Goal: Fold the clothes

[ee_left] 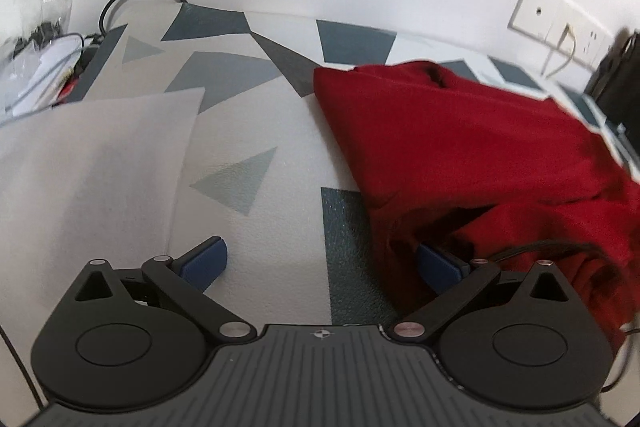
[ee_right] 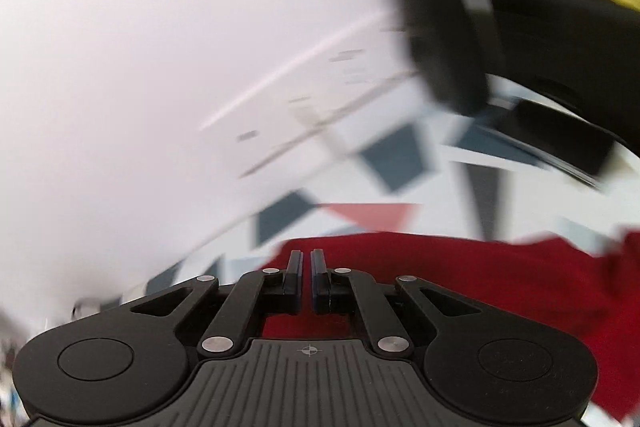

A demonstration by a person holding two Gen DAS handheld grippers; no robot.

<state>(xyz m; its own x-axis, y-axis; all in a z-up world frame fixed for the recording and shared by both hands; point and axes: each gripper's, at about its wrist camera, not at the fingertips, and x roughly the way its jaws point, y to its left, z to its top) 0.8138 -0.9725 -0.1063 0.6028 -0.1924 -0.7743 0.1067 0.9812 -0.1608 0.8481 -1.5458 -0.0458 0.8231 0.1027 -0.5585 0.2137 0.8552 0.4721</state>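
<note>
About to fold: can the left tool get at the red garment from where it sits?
Probably yes. The left tool is open, and the red garment already drapes over its right finger; nothing blocks it.

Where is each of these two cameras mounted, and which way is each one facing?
Left wrist view: sits on the left gripper, angled down at the grey-and-blue triangle-patterned tablecloth and the crumpled dark red garment; its blue-padded fingers stand wide apart.
Right wrist view: sits on the right gripper, facing the white wall over the garment, badly motion-blurred; its fingers show nearly shut, with nothing visible between them.
Shared: the red garment, patterned cloth, white wall and wall socket panel.
</note>
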